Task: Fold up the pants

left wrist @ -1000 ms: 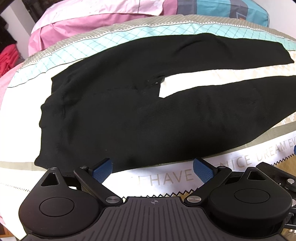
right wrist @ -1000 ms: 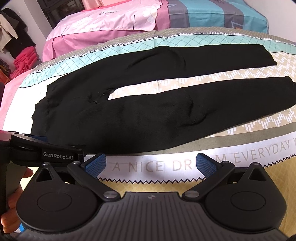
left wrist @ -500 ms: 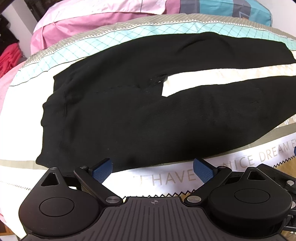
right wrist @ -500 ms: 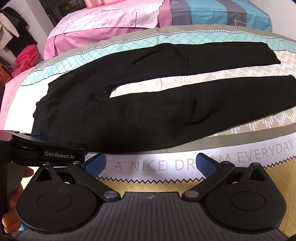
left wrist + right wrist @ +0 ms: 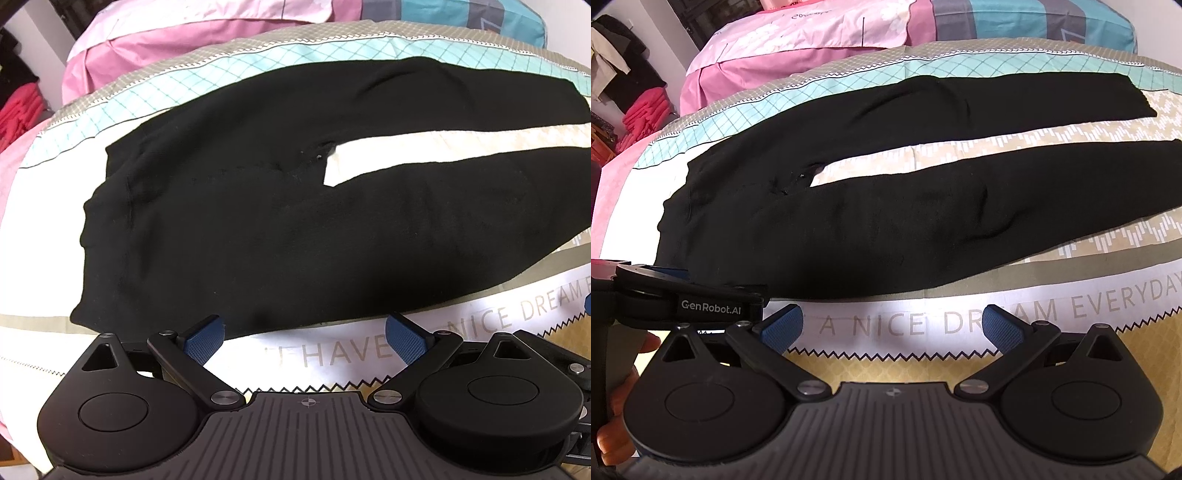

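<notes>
Black pants (image 5: 295, 229) are laid flat and unfolded on a bed (image 5: 332, 354), waistband toward 9 o'clock and the two legs stretched toward 3 o'clock, with a strip of patterned bedspread seen between them. In the right wrist view the pants (image 5: 886, 229) are seen whole, both leg ends reaching the 3 o'clock side. The left claw (image 5: 304, 334) is held released, its blue pads wide apart, just at the near hem of the pants around 6 o'clock; whether the pad at 7 o'clock touches the cloth cannot be told. The right claw (image 5: 894, 326) is also held released, hovering over the printed lettering on the bedspread, near the pants but apart from them. The left claw (image 5: 690, 299) is seen at 8 o'clock in the right wrist view, gripped by a hand (image 5: 613, 417). Pink bedding (image 5: 798, 44) is piled at 12 o'clock.
</notes>
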The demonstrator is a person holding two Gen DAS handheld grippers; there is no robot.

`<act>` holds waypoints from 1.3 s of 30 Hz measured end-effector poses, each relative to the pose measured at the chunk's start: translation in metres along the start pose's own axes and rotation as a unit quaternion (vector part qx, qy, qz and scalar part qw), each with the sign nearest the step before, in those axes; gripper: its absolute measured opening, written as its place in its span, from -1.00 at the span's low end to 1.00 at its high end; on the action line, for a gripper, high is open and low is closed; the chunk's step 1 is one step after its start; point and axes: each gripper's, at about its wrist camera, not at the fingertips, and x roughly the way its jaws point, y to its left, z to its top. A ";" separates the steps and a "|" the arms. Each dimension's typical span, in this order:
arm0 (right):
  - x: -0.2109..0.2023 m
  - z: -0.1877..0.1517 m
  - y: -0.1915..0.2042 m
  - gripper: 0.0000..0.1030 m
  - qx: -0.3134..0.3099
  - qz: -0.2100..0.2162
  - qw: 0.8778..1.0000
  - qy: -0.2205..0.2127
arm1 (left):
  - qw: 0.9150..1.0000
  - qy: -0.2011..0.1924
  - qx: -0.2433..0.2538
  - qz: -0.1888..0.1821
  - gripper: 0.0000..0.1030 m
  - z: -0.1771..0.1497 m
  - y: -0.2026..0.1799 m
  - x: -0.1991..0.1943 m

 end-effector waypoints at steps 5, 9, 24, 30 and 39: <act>0.002 -0.002 -0.002 1.00 0.004 0.005 1.000 0.006 | 1.000 0.004 0.002 0.003 1.00 -0.001 -0.003 0.002; 0.003 -0.002 -0.002 1.00 0.004 0.010 1.000 0.008 | 1.000 0.006 0.005 0.005 1.00 -0.002 -0.005 0.003; -0.009 -0.003 -0.172 1.00 0.176 -0.047 0.979 -0.087 | 0.995 0.012 -0.096 -0.013 1.00 0.001 0.049 0.033; -0.006 0.008 -0.266 0.82 0.320 -0.087 0.927 -0.177 | 0.992 0.032 -0.120 -0.011 1.00 0.010 0.054 0.060; 0.026 0.046 -0.287 0.42 0.330 -0.030 0.917 -0.224 | 0.992 0.042 -0.118 0.000 1.00 0.012 0.050 0.075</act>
